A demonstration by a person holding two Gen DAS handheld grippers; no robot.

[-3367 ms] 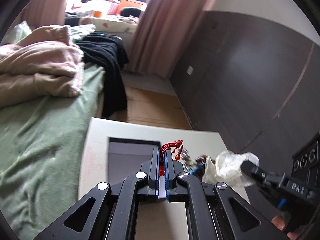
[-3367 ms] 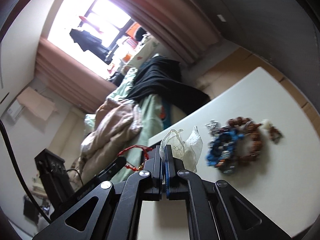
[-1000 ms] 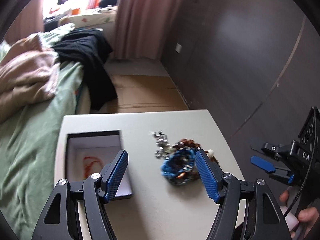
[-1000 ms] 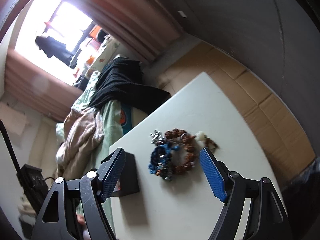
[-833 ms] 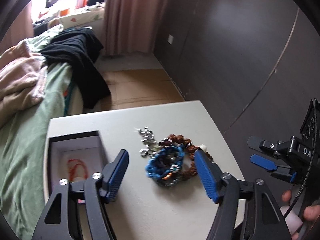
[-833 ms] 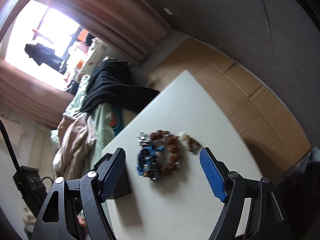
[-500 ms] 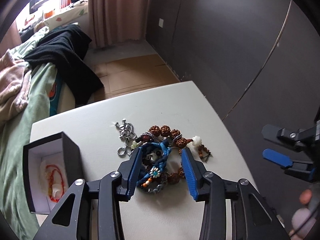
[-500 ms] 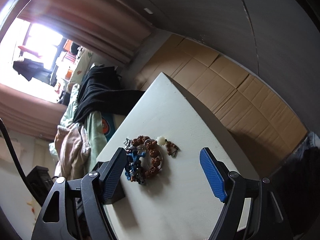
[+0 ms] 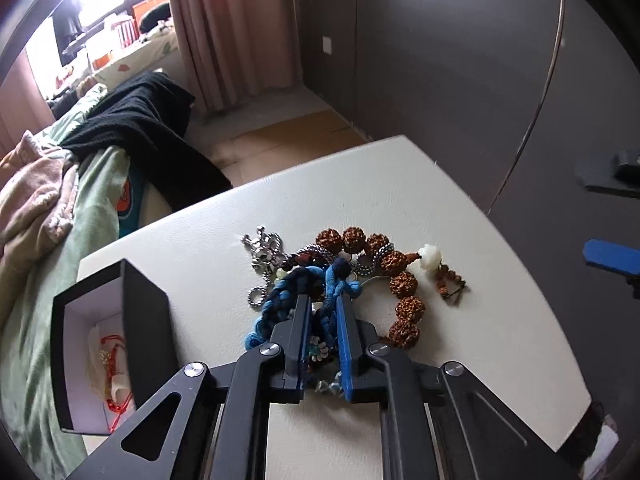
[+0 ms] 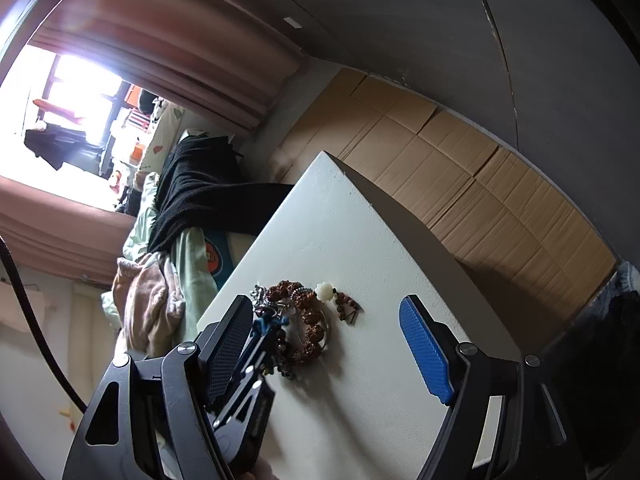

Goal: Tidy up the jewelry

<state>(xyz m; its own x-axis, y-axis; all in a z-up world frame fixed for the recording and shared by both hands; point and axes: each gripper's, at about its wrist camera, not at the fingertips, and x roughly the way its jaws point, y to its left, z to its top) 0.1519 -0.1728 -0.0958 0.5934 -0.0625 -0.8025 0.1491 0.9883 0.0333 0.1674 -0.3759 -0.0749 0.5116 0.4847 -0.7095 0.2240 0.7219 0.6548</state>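
Left gripper [image 9: 323, 304] just closed, clamped on blue braided bracelet [image 9: 280, 292] atop worktop [image 9: 460, 208], right gripper [image 10: 324, 344] spread wide, holding nothing.

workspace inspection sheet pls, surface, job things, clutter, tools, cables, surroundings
surface: white table, jewelry heaped near its middle.
job's things: blue braided bracelet tangled with brown bead bracelet and silver chain; open black box at the left holds a red cord piece.
clutter: nothing seen.
tools: left tool jaws have just been closing, pads pinch the blue braided bracelet; right tool open, empty, above the table.
cables: black cable at the right view's left edge.
surroundings: bed with black garment, curtains, dark wall.
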